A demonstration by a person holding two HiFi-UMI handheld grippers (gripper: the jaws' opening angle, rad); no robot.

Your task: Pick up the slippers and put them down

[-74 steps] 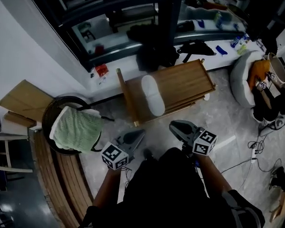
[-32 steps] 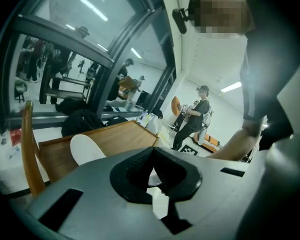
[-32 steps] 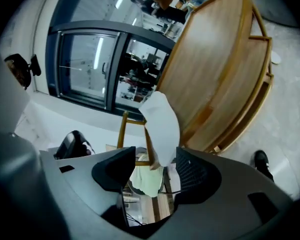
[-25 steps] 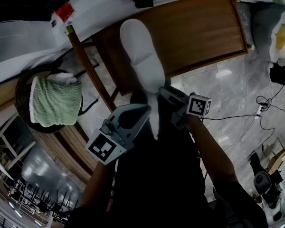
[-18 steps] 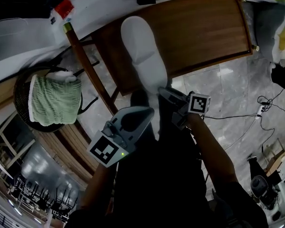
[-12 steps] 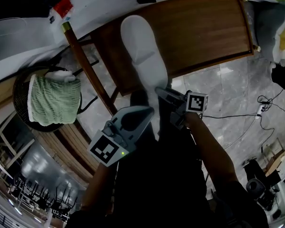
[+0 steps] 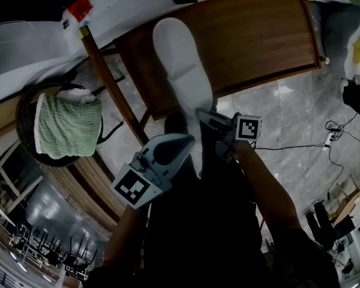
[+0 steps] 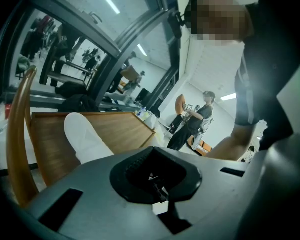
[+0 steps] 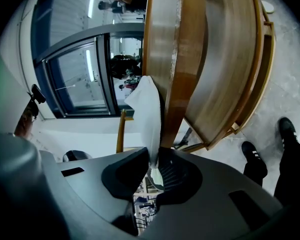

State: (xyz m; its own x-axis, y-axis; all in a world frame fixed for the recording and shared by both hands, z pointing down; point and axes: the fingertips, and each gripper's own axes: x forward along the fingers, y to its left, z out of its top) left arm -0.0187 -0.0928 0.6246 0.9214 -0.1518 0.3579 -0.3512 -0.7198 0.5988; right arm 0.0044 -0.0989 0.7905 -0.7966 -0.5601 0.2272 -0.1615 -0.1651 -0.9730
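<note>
A white slipper (image 7: 180,65) lies on the wooden chair seat (image 7: 258,35), its heel end hanging over the near edge. My right gripper (image 7: 201,115) is at that heel. In the right gripper view the slipper (image 9: 147,111) runs down between the jaws, which have just been closing, and my right gripper (image 9: 153,162) is shut on its edge. My left gripper (image 7: 185,140) hangs just left of the heel, below the seat edge, apart from the slipper (image 8: 85,139). The left gripper (image 8: 155,176) looks shut with nothing in it. I see only one slipper.
A dark round basket (image 7: 25,120) with a green towel (image 7: 69,128) stands on the floor to the left. The chair's curved back rail (image 7: 108,89) runs between the basket and the seat. Cables (image 7: 330,134) lie on the tiled floor at right. My black shoes (image 9: 252,156) stand below.
The right gripper has edged left onto the slipper's heel and its jaws have closed on it. The left gripper has hardly moved. Three seconds ago both grippers were well short of the chair.
</note>
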